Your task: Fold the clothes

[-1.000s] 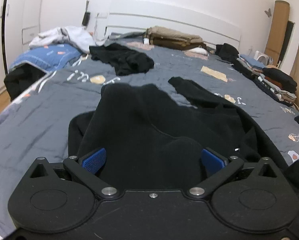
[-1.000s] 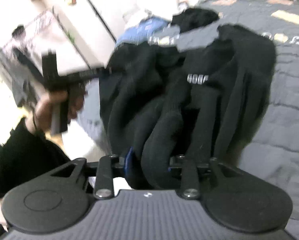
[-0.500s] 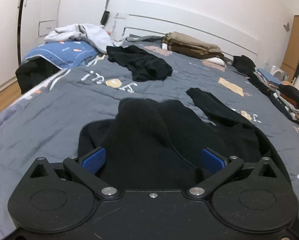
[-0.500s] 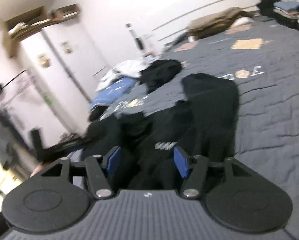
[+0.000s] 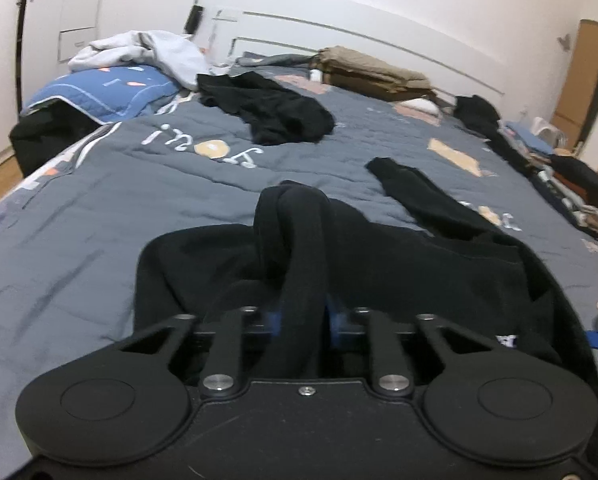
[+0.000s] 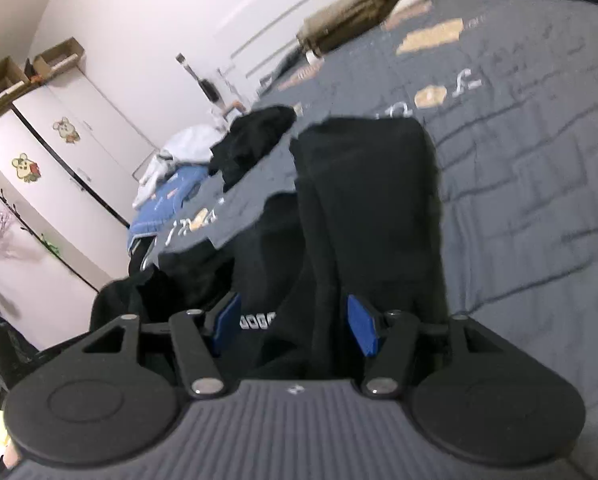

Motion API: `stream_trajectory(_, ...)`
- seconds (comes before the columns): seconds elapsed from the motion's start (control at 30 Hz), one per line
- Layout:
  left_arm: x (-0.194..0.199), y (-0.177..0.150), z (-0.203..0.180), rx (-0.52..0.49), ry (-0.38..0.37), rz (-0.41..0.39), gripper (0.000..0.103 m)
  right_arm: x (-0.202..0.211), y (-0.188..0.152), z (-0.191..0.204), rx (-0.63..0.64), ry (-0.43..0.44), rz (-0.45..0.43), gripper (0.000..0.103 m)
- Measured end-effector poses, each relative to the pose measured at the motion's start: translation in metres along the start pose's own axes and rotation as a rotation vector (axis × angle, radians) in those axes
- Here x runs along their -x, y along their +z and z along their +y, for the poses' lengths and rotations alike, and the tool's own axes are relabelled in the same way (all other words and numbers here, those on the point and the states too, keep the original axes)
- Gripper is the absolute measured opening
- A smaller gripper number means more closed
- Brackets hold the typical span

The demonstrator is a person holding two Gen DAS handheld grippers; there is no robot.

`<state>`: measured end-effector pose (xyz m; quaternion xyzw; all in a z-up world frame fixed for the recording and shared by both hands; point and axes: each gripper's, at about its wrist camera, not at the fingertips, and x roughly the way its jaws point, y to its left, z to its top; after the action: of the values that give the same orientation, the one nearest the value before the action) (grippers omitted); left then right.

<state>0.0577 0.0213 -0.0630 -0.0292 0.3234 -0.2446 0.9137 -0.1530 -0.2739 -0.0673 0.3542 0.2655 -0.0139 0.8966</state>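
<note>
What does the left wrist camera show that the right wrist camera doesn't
Left only: the left tongs closing on a fold of the black sweatshirt, and clothes stacked along the bed's far edge. Right only: a white wardrobe with animal stickers, boxes on top, and the right tongs open around black fabric. Both: the grey quilt, tan pile.

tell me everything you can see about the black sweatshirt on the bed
The black sweatshirt is thick, soft, matte knit, lying rumpled on the grey quilt. One sleeve stretches away across the bed. Small white lettering shows on it. The left gripper is closing on a raised fold of it, blue pads pressed against the cloth. The right gripper straddles another bunched part, its pads apart from the fabric.
</note>
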Motion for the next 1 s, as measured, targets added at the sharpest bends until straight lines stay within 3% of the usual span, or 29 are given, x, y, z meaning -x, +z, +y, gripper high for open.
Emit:
stream_trajectory(0.2, 0.037, -0.012, 0.003, 0.013, -0.063, 0.009, 0.01, 0.003, 0.005, 0.001, -0.018, 0.031, -0.022, 0.058)
stream_trajectory(0.27, 0.053, -0.021, 0.003, 0.025, -0.083, 0.045, 0.01, 0.004, 0.008, -0.002, -0.033, 0.033, -0.025, 0.058)
stream_trajectory(0.5, 0.123, -0.082, -0.009, -0.078, -0.097, 0.183, 0.009, 0.005, 0.01, -0.001, -0.03, 0.026, -0.012, 0.058)
stream_trajectory(0.63, 0.142, -0.116, -0.02, -0.213, -0.04, 0.318, 0.012, 0.002, 0.009, 0.003, -0.011, 0.023, 0.0, 0.058)
stream_trajectory(0.7, 0.152, -0.122, -0.02, -0.249, -0.001, 0.352, 0.022, 0.001, 0.009, 0.005, -0.005, 0.016, 0.0, 0.058)
stream_trajectory(0.77, 0.173, -0.113, -0.012, -0.194, -0.048, 0.303, 0.04, 0.0, 0.009, 0.006, -0.006, 0.012, -0.002, 0.058)
stream_trajectory(0.83, 0.195, -0.092, -0.006, -0.149, -0.084, 0.208, 0.067, 0.001, 0.009, 0.006, -0.009, 0.013, -0.009, 0.058)
stream_trajectory(1.0, 0.239, -0.027, 0.003, -0.112, -0.11, -0.036, 0.073, 0.001, 0.01, 0.003, -0.02, 0.003, -0.02, 0.058)
